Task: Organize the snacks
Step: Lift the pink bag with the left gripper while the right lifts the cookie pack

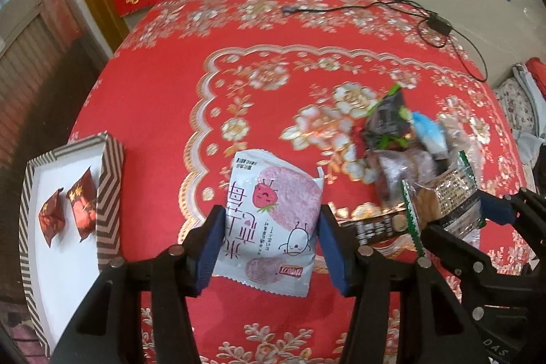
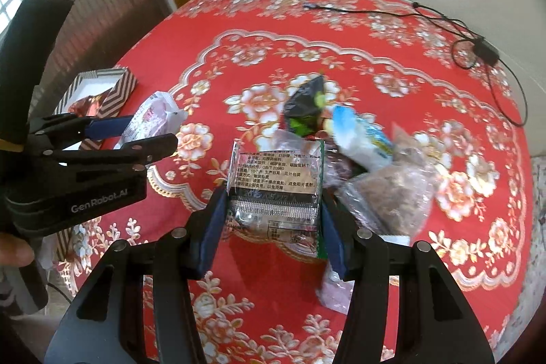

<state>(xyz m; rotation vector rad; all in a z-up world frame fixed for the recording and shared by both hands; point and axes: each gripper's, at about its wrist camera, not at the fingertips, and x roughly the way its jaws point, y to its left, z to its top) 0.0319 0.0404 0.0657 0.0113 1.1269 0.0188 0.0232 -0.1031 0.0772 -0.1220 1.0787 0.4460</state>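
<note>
Clamping a white strawberry packet (image 1: 273, 220), the left hand-held gripper (image 1: 269, 248) reads "GenRobot.AI" – the right hand-held gripper (image 2: 273, 227) grips a clear biscuit packet (image 2: 276, 190) marked "GB/T 20980".

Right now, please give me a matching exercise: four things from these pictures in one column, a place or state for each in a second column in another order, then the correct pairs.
Things:
1. white strawberry packet
2. clear cracker packet with green edges
3. two dark red wrapped sweets
4. black cable

Places or states:
A. lying in the striped box
B. held between the left gripper fingers
C. on the cloth at the far edge, near the wall
D. held between the right gripper fingers

Pairs: 1-B, 2-D, 3-A, 4-C
</note>
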